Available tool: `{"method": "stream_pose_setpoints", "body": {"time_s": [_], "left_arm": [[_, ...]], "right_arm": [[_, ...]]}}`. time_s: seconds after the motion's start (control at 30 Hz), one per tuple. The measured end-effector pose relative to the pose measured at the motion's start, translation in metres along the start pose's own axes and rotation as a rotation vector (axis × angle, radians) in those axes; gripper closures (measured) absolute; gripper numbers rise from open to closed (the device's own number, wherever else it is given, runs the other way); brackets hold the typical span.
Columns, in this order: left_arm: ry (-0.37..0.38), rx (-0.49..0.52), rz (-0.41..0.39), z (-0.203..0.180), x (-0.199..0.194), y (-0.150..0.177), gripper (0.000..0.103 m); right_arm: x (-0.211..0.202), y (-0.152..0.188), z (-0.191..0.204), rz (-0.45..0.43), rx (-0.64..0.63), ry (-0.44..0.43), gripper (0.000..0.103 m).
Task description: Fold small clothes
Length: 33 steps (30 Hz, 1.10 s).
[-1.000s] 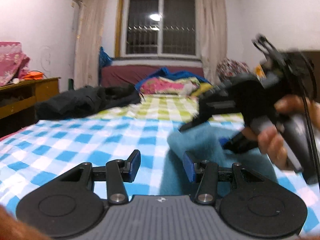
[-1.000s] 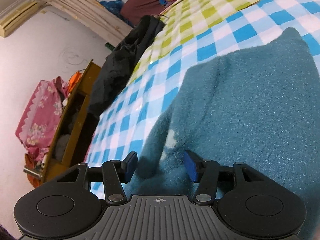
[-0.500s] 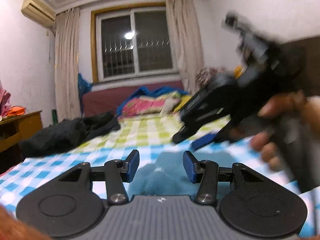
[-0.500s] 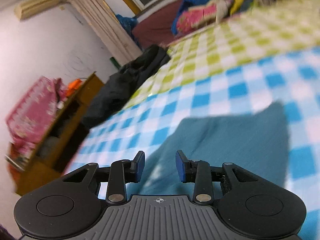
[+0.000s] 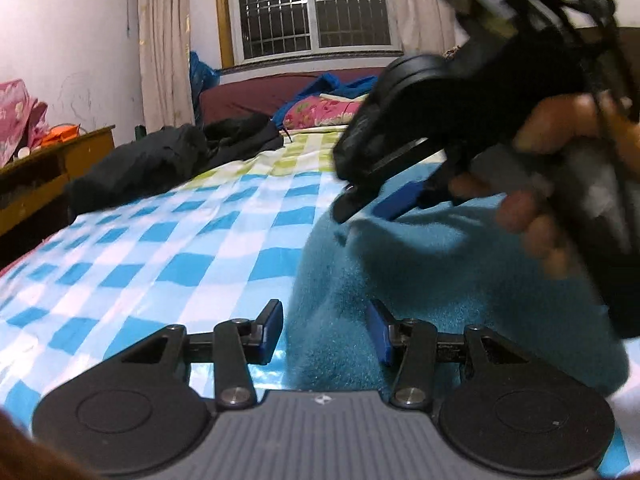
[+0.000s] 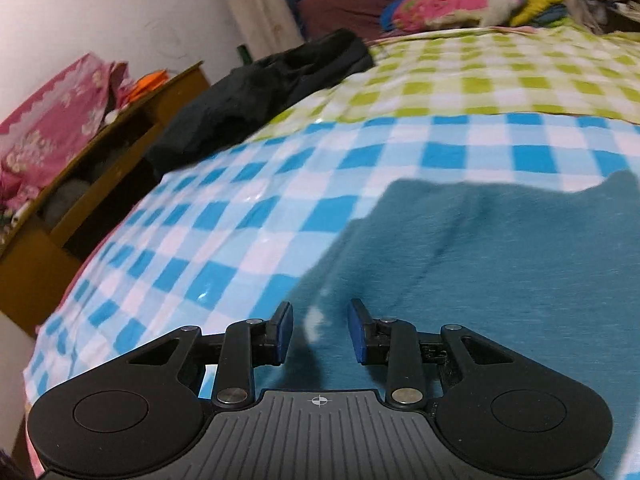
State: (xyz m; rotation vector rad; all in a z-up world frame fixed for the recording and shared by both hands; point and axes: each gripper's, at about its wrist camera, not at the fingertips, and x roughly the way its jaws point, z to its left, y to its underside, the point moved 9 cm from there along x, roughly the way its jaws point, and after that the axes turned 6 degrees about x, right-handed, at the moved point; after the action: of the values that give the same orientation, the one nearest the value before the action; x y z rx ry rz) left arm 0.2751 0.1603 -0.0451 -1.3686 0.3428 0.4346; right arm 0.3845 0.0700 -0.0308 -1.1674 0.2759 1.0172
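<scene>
**Clerk:** Item one, the task's thing?

**Recorder:** One teal fleece garment [image 5: 460, 280], entered as lying on the bed [image 5: 180, 248], upon the blue-and-white checked sheet. It was spread mostly flat, with a raised ridge along its left border. In the right wrist view the garment [image 6: 500, 272] was seen running away from the camera, its far edge lying crosswise and its left border slanting toward the gripper.

**Clerk:** Grippers?

**Recorder:** Left gripper [image 5: 326, 330]: recorded partly open, nothing pinched; the garment's near left border was set between its fingers, the pads not visibly pressed on it. Right gripper [image 6: 320, 330]: entered as narrower, its jaws having just been closing, with the left border of the fleece between them; a gap was seen at both pads, so no grip could be confirmed. In the left wrist view the right gripper [image 5: 372, 204] was carried by a hand [image 5: 560, 208], its tips low over the garment's far left corner.

**Clerk:** The governing relation?

**Recorder:** Both grippers were placed along the same left border, left nearer, right farther. A fold across toward the right was judged likely.

**Clerk:** Surroundings?

**Recorder:** Dark clothing [image 5: 168, 160] at the bed's left, well apart; a wooden cabinet [image 5: 48, 176] beyond.
</scene>
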Motion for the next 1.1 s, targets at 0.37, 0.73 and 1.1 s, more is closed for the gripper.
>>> {"method": "stream_pose_setpoints", "body": {"time_s": [0.37, 0.73, 1.1], "left_arm": [[-0.027, -0.06, 0.027, 0.013, 0.004, 0.013, 0.049], [-0.002, -0.097, -0.027, 0.014, -0.02, -0.007, 0.05], [0.085, -0.03, -0.088, -0.01, 0.008, -0.06, 0.044]], "right_arm": [[0.038, 0.019, 0.037, 0.0, -0.128, -0.028, 0.072], [-0.099, -0.01, -0.016, -0.183, -0.096, -0.013, 0.069], [-0.115, 0.048, -0.109, -0.076, 0.089, 0.038, 0.036]]}}
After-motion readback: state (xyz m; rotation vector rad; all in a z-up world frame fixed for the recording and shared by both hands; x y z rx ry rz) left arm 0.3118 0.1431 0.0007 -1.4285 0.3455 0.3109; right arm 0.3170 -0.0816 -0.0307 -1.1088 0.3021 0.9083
